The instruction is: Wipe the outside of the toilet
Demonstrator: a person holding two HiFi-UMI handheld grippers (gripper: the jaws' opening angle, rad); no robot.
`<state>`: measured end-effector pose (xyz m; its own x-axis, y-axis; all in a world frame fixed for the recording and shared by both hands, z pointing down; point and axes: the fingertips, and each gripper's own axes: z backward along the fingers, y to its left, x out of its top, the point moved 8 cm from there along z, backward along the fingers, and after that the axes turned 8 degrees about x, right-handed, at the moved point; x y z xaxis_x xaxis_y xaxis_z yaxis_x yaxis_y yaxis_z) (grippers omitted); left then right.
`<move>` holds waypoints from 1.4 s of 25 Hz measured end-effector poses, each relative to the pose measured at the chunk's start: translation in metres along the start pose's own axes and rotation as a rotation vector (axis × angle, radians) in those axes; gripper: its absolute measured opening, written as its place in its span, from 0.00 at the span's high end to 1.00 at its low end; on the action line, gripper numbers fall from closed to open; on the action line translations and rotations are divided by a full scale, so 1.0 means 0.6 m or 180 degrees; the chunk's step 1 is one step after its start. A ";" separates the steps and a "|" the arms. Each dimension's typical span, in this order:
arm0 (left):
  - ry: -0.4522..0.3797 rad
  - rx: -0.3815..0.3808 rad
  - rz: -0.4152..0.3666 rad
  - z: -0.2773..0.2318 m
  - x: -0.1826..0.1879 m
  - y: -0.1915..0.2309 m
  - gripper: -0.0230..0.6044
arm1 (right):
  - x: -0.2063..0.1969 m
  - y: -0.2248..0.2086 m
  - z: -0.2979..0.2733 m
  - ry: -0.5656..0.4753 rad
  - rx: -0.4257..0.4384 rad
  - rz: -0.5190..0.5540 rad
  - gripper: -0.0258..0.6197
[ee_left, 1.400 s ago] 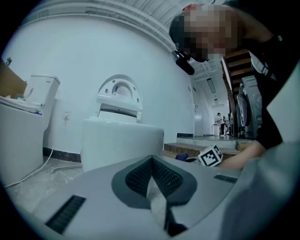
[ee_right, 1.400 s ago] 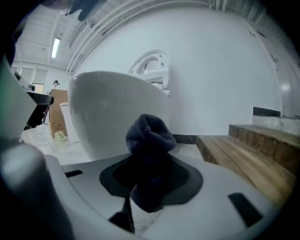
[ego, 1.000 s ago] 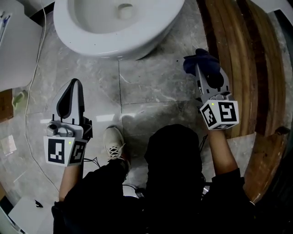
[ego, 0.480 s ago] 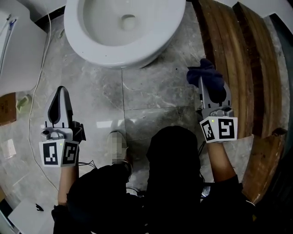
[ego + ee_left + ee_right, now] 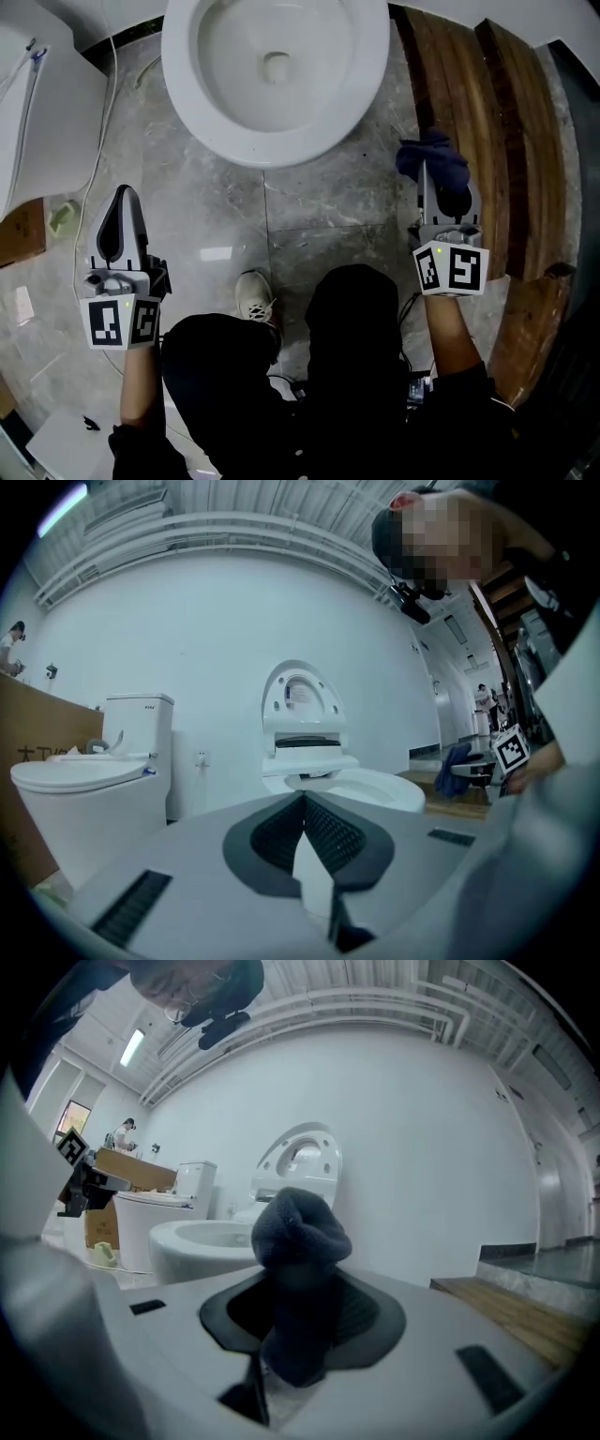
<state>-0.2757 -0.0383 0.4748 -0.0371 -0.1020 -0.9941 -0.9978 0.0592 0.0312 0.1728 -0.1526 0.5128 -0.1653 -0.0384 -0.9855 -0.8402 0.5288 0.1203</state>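
White ceramic toilet point(image 5: 202, 103), its lid raised, stands on the grey marbled floor tiles point(image 5: 319, 206) straight ahead of the person, and both tools are held short of the bowl, apart from it. A dark blue cloth point(image 5: 427, 152) is pinched in the right tool point(image 5: 435, 176) and bunches up above its tips, over the edge of the wooden planks point(image 5: 506, 141) to the bowl's right. On the other side, the left tool point(image 5: 122, 199) hangs low over the tiles with its jaws pressed together and nothing between them.
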 end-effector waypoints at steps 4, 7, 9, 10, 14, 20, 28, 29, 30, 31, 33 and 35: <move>0.0179 -0.0004 -0.0102 0.001 0.073 0.017 0.95 | 0.080 -0.002 -0.004 0.0118 0.0015 0.0018 0.75; 0.0263 -0.0002 -0.0075 0.002 0.147 0.025 0.95 | 0.152 -0.002 -0.006 0.0197 0.0033 0.0048 0.75; 0.0294 -0.0032 -0.0181 0.005 0.195 0.031 0.95 | 0.200 -0.004 -0.009 0.0241 0.0033 0.0029 0.75; 0.0317 -0.0040 -0.0225 0.008 0.218 0.032 0.95 | 0.225 -0.004 -0.009 0.0256 0.0038 0.0018 0.75; 0.0400 0.0031 -0.0224 0.018 0.312 0.032 0.95 | 0.333 -0.014 -0.001 0.0278 0.0048 0.0001 0.75; 0.0489 0.0040 0.0089 0.034 0.458 0.020 0.95 | 0.508 -0.039 0.024 0.0331 0.0054 0.0010 0.75; 0.0484 0.0040 0.0165 0.060 0.659 -0.006 0.95 | 0.724 -0.065 0.068 0.0300 0.0006 -0.0021 0.75; 0.0477 0.0044 0.0172 0.065 0.681 -0.009 0.95 | 0.746 -0.068 0.074 0.0292 0.0010 -0.0018 0.75; 0.0470 0.0046 0.0185 0.070 0.701 -0.013 0.95 | 0.767 -0.071 0.081 0.0281 0.0011 -0.0015 0.75; 0.0466 0.0044 0.0198 0.076 0.720 -0.016 0.95 | 0.786 -0.074 0.088 0.0271 0.0010 -0.0014 0.75; 0.0469 0.0030 0.0213 0.090 0.756 -0.021 0.95 | 0.824 -0.077 0.102 0.0262 0.0003 -0.0024 0.75; 0.0459 0.0022 0.0219 0.106 0.790 -0.026 0.95 | 0.859 -0.078 0.116 0.0252 -0.0009 -0.0072 0.75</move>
<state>-0.2743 -0.0245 -0.0035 -0.1134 -0.2389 -0.9644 -0.9922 0.0777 0.0974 0.1631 -0.1381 -0.0092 -0.1865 -0.1174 -0.9754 -0.8456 0.5247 0.0986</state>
